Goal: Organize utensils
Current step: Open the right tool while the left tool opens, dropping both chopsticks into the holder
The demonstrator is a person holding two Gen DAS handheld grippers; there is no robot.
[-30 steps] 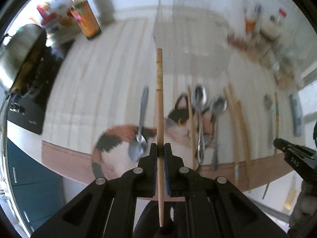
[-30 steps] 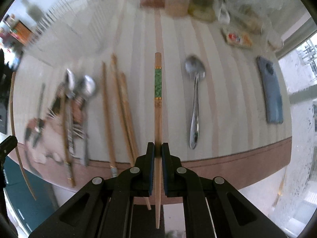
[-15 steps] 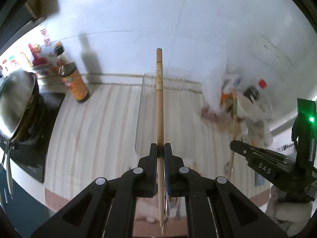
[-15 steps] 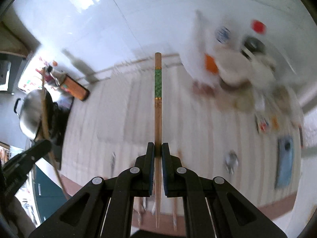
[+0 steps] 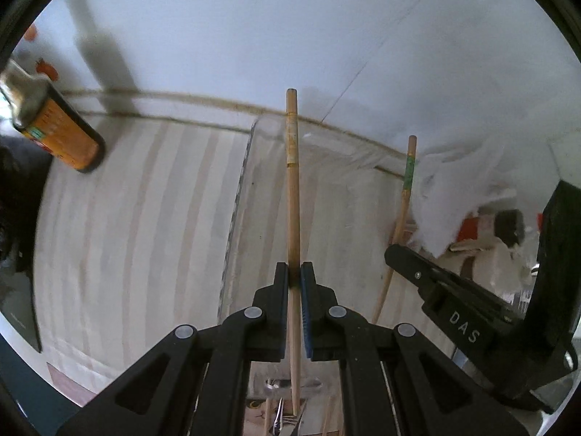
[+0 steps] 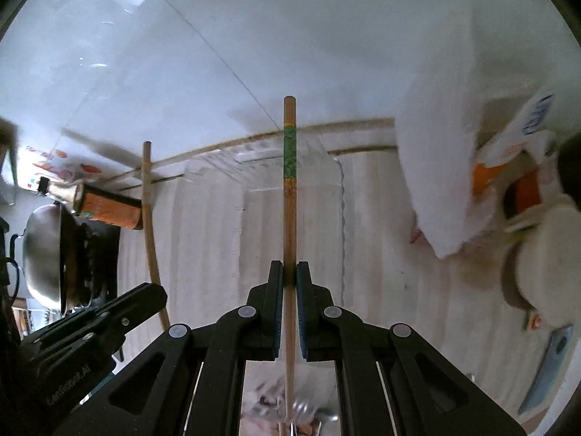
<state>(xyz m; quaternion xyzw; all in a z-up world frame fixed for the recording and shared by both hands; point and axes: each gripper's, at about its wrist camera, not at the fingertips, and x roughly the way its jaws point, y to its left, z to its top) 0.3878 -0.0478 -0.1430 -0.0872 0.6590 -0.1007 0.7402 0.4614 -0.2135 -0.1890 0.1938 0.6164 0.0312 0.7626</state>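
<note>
Left gripper [image 5: 295, 276] jaws clamp a yellow-banded chopstick [image 5: 292, 189]; right gripper [image 6: 289, 276] jaws clamp a green-banded chopstick [image 6: 289, 196], above the clear tray [image 6: 341, 196].

Home kitchen counter.
Wok [image 6: 43, 254] on a black stove [image 6: 94, 254], sauce bottle [image 5: 60, 138], striped worktop [image 5: 145, 218] against a white tiled wall [image 6: 290, 36], food packets [image 6: 508, 167] at right.
</note>
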